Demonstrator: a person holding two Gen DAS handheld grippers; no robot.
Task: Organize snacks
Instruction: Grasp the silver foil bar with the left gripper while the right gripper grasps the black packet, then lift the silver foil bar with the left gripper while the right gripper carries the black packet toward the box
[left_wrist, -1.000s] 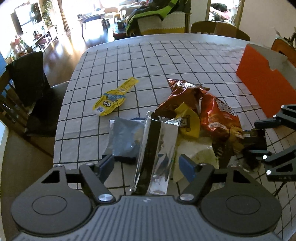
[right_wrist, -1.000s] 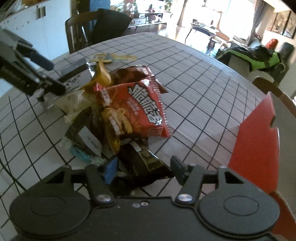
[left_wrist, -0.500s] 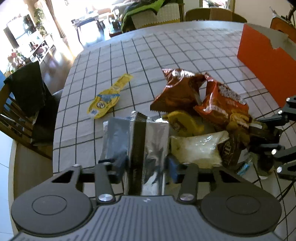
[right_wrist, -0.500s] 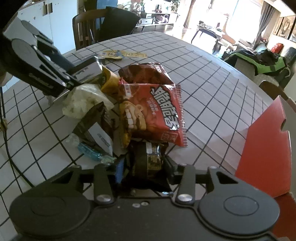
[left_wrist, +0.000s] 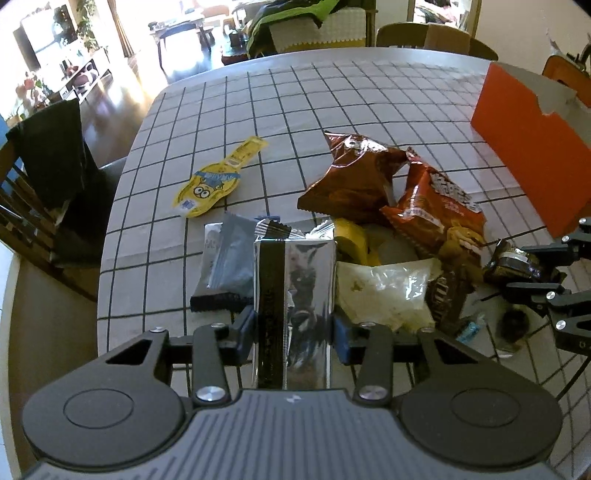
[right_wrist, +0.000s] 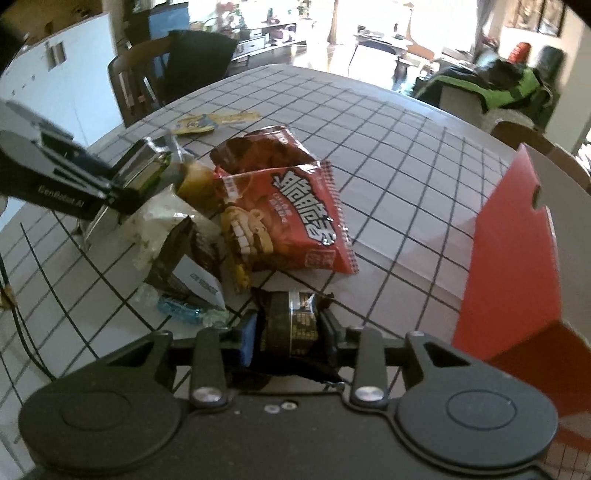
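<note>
My left gripper (left_wrist: 293, 330) is shut on a silver foil packet (left_wrist: 295, 280) with a black stripe, held above the table; it also shows in the right wrist view (right_wrist: 142, 166). My right gripper (right_wrist: 288, 332) is shut on a small dark brown packet (right_wrist: 291, 325), also seen in the left wrist view (left_wrist: 513, 264). A pile of snacks lies between them: a red chip bag (right_wrist: 295, 214), a brown bag (left_wrist: 354, 173), a clear white bag (left_wrist: 384, 291), a grey packet (left_wrist: 229, 266). A yellow minion pouch (left_wrist: 212, 182) lies apart.
An open orange box (left_wrist: 535, 144) stands at the right, seen close in the right wrist view (right_wrist: 513, 266). A small blue wrapper (right_wrist: 181, 306) lies by the pile. The table has a grid cloth (left_wrist: 332, 96). Chairs (left_wrist: 48, 184) stand around the table.
Both grippers closed on their packets: left on the silver foil packet, right on the dark brown packet. Both have lifted slightly and drawn back from the pile.
</note>
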